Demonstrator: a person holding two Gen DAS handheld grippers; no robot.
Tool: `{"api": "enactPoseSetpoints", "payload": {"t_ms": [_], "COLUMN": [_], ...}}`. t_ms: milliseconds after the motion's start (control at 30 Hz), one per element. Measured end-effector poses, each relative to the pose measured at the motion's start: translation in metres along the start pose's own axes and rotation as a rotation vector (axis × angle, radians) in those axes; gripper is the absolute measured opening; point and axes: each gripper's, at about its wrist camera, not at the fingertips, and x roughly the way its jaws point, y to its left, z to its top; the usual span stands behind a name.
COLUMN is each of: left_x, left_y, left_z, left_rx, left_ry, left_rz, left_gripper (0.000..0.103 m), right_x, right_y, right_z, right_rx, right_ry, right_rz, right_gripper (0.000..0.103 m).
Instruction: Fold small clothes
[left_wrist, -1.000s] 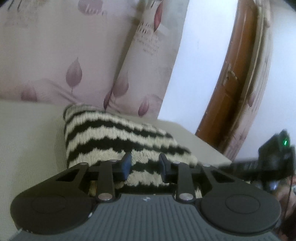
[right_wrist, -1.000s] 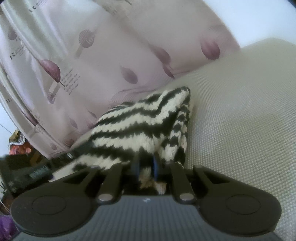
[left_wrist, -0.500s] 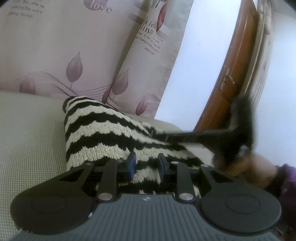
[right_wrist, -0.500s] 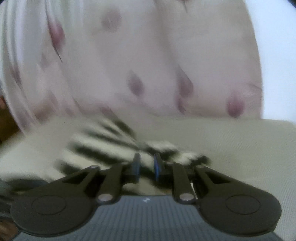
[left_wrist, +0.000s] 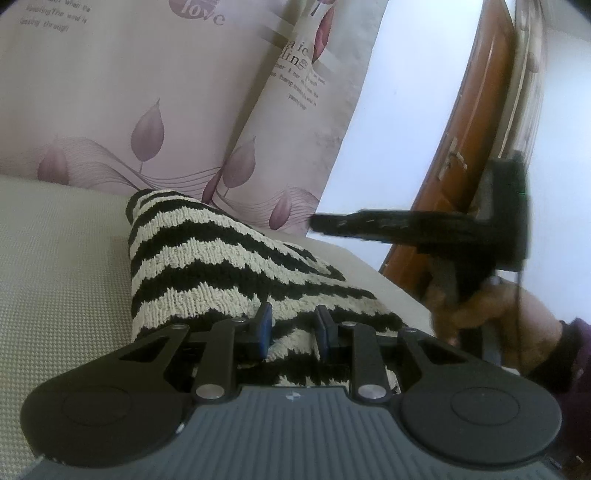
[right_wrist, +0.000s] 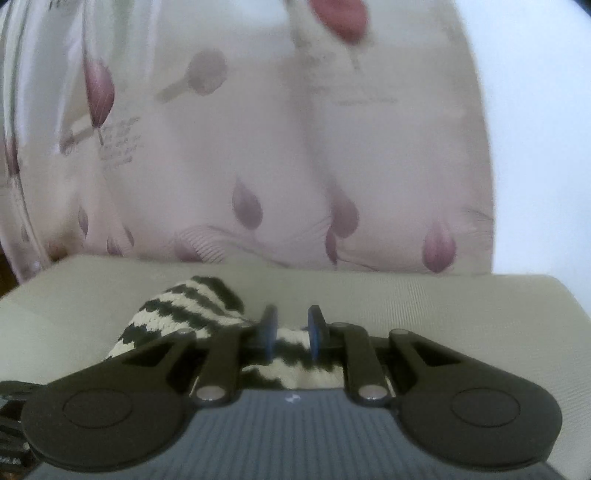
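Observation:
A black-and-cream zigzag knit garment (left_wrist: 207, 258) lies folded on the beige woven surface (left_wrist: 62, 258). My left gripper (left_wrist: 293, 325) is at its near edge, with the pads closed on a raised fold of the knit. In the left wrist view, my right gripper (left_wrist: 317, 223) hangs above the garment's right side with nothing in its tips. A person's hand (left_wrist: 491, 306) holds it. In the right wrist view, the right gripper (right_wrist: 292, 326) has its jaws opening. A narrow gap shows between the pads, and the garment (right_wrist: 184, 310) lies below, apart from them.
A pink leaf-print curtain (left_wrist: 110, 110) hangs right behind the surface's far edge, also seen in the right wrist view (right_wrist: 277, 166). A brown wooden door (left_wrist: 469, 147) stands at the right. Bare beige surface (right_wrist: 443, 314) stretches to the garment's right.
My right gripper let go of the knit, rose above it and rolled level. The garment now lies flatter. My left gripper kept its place and its hold.

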Motion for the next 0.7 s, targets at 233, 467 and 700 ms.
{"api": "enactPoseSetpoints", "payload": {"t_ms": [233,467,700], "left_x": [0.002,0.006,0.008], "left_y": [-0.008,-0.017,-0.02], "left_z": [0.005,0.012,0.014], "left_rx": [0.037,0.06,0.065], "left_ry": [0.031,0.074,0.091], "left_rz": [0.038,0.092,0.117], "left_gripper": [0.029,0.029,0.029], "right_x": [0.046,0.013,-0.054], "right_y": [-0.002,-0.013,0.0], "right_z": [-0.021,-0.021,-0.057], "right_rx": [-0.047,0.102,0.117], "right_ry": [0.173,0.09,0.011], "right_rz": [-0.024,-0.007,-0.048], "right_gripper": [0.016,0.019,0.019]}}
